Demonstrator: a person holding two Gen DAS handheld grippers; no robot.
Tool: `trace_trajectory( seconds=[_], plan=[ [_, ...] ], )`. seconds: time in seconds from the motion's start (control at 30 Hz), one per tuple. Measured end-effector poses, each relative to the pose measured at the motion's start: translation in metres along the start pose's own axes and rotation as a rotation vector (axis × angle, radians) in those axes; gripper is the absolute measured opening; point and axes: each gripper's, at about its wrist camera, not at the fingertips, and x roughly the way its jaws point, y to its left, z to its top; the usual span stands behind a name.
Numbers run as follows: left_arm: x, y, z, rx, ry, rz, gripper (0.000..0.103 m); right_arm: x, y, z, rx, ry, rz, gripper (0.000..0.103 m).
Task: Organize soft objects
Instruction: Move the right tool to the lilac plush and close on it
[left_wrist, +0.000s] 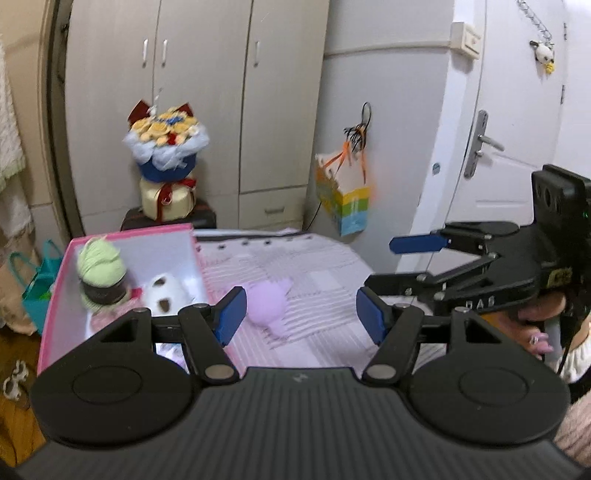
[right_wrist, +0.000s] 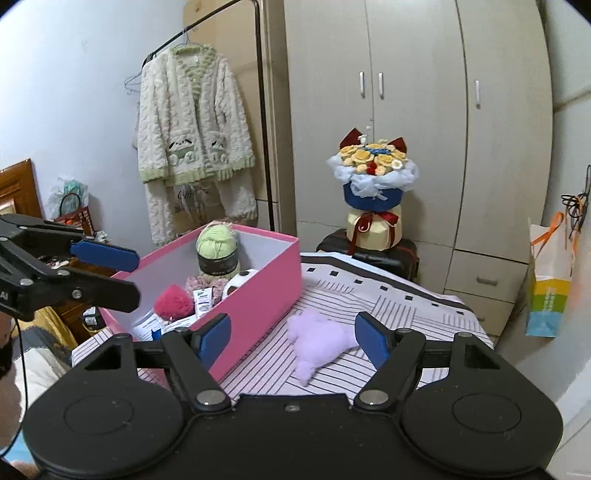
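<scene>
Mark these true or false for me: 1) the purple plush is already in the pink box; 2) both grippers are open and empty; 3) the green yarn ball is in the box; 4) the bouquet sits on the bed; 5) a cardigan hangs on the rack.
1) False. The purple plush lies on the striped bedcover, outside the pink box.
2) True. The left gripper and right gripper both have their jaws apart with nothing between them.
3) True. The green yarn ball stands inside the box.
4) False. The bouquet stands on a dark case beyond the bed.
5) True. The cardigan hangs on the rack.
</scene>
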Motion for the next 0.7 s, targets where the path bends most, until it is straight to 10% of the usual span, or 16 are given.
trace_trajectory(
  seconds=[0.7],
  plan=[
    [0.146,-0.047,-0.038,-0.072,0.054,0.169,0.065,0.087,-0.080,-0.003,0.062,0.125,0.117,0.076]
  ],
)
